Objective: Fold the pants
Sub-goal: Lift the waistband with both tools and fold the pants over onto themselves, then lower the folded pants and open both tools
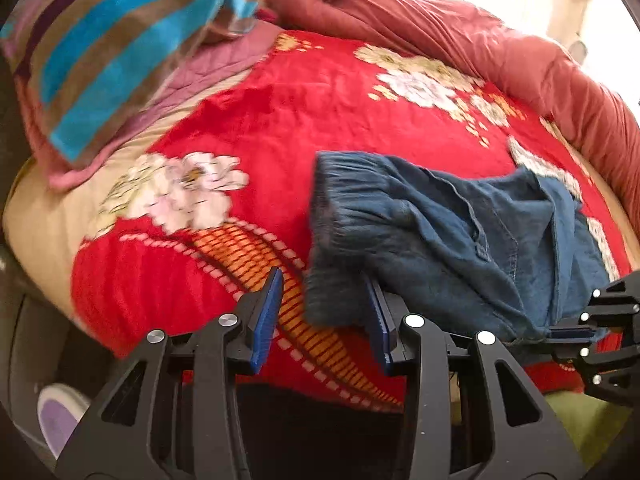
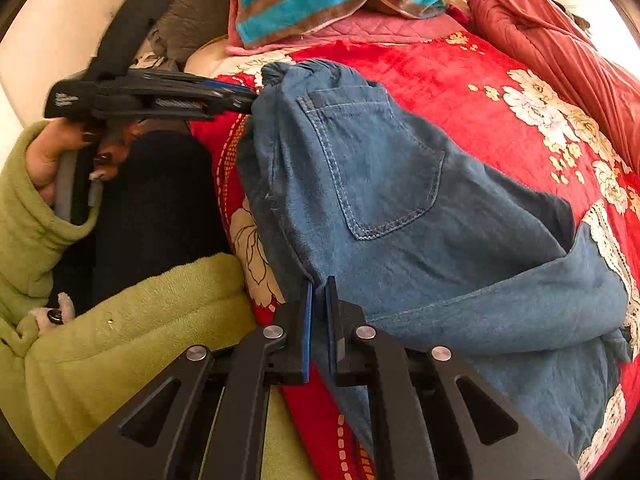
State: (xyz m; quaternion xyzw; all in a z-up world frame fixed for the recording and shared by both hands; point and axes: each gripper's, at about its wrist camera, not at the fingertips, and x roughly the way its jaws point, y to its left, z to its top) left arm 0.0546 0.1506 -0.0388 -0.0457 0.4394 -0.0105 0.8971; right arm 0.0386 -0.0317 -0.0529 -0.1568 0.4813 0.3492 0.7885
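Pants [image 2: 400,200] lie on bed blanket [image 1: 260,120], waistband at my 12 o'clock. My right claw [image 2: 319,320] clamped on waist corner, keeps edge taut. My left claw [image 1: 320,316] apart around other corner, pads not pressing; likely releasing for fold.

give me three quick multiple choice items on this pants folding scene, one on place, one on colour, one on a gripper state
1. The pants lie on:
A. a red flowered blanket
B. a wooden floor
C. a glass table

2. The striped towel at the head of the bed has stripes of:
A. black and white
B. turquoise and brown
C. yellow and green

3. The right gripper is:
A. wide open above the pants
B. closed at the pants' near edge
C. out of view

Answers: 1 A, denim rests on the red blanket; 2 B, turquoise and brown bands show; 3 B, the blue pads stand almost together at the denim edge.
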